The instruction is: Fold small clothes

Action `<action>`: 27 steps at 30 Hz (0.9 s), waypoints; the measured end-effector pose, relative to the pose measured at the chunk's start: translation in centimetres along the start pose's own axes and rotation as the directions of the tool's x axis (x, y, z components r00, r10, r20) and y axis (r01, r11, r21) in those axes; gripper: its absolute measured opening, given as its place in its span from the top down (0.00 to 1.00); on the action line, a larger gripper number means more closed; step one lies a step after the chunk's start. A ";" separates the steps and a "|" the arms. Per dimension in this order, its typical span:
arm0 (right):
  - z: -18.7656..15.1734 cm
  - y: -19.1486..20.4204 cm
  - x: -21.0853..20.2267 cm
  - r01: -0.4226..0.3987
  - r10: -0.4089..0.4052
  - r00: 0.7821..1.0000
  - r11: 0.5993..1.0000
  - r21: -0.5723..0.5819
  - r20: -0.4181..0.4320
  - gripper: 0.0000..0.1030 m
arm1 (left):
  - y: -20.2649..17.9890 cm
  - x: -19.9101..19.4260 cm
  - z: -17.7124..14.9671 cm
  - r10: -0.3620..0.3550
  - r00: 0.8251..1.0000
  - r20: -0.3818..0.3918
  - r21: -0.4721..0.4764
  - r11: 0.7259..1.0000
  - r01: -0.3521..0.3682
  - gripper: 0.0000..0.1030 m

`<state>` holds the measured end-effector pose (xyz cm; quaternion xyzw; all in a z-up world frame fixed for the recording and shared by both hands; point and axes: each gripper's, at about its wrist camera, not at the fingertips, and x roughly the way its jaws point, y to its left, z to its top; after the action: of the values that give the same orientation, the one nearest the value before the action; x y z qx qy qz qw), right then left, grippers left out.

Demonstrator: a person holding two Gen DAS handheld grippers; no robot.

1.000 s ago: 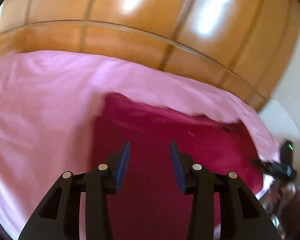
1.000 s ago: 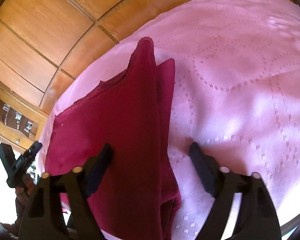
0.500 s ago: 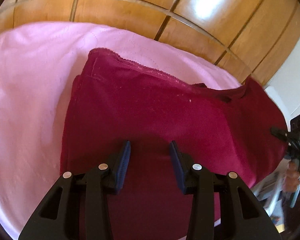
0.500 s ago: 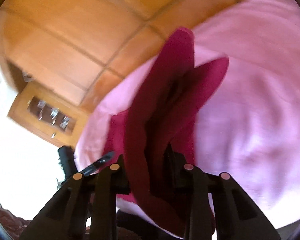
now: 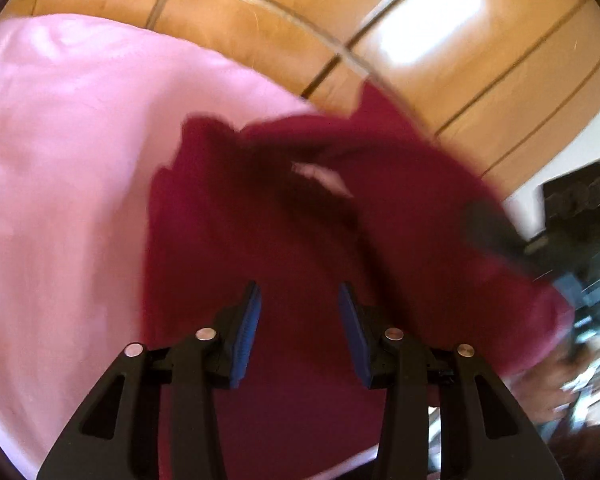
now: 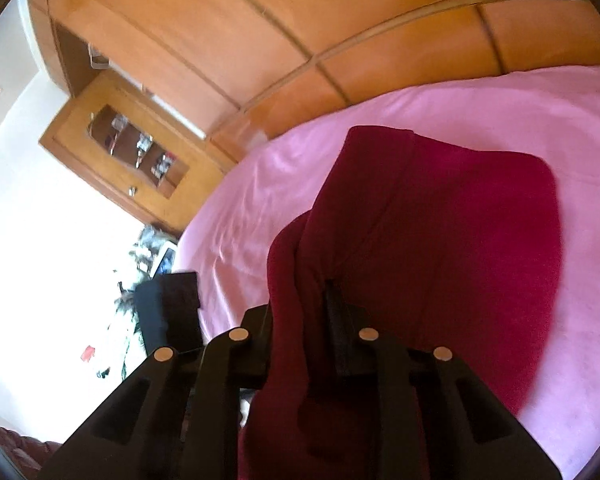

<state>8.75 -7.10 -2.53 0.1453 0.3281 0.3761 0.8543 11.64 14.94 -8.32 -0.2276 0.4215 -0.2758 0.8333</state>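
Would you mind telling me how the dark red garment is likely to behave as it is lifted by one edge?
Probably floppy: the garment bunches into soft folds where the right claw, whose jaws have just been closing, pinches it. Likely light: one pinch carries the raised edge, draped from the sheet. It may trail or unfold unevenly, since the open left claw grips nothing.

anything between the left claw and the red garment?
Nothing visible. The left claw hangs open just over the red garment on the pink bedcover; the right claw is shut on one edge, off to the side.
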 end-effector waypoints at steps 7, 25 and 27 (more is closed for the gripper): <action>-2.2 1.7 5.0 -0.008 0.001 0.994 0.998 -0.058 -0.109 0.82 | 4.9 -4.2 1.5 -0.072 0.997 0.025 -0.134 0.988 0.075 0.61; -5.3 -5.2 -5.4 0.031 -0.031 0.999 0.999 -0.018 0.009 0.47 | 3.9 -4.8 2.6 -0.270 0.963 -0.012 -0.200 0.944 0.263 0.40; -6.8 -6.7 -6.9 0.110 -0.109 0.994 0.994 -0.012 0.020 0.47 | 2.9 -3.7 2.9 -0.253 0.965 -0.068 -0.179 0.955 0.238 0.36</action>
<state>4.41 -16.70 -7.76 0.1251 0.3250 0.3294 0.8776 12.97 19.90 -6.36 -0.3354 0.4491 -0.3505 0.7503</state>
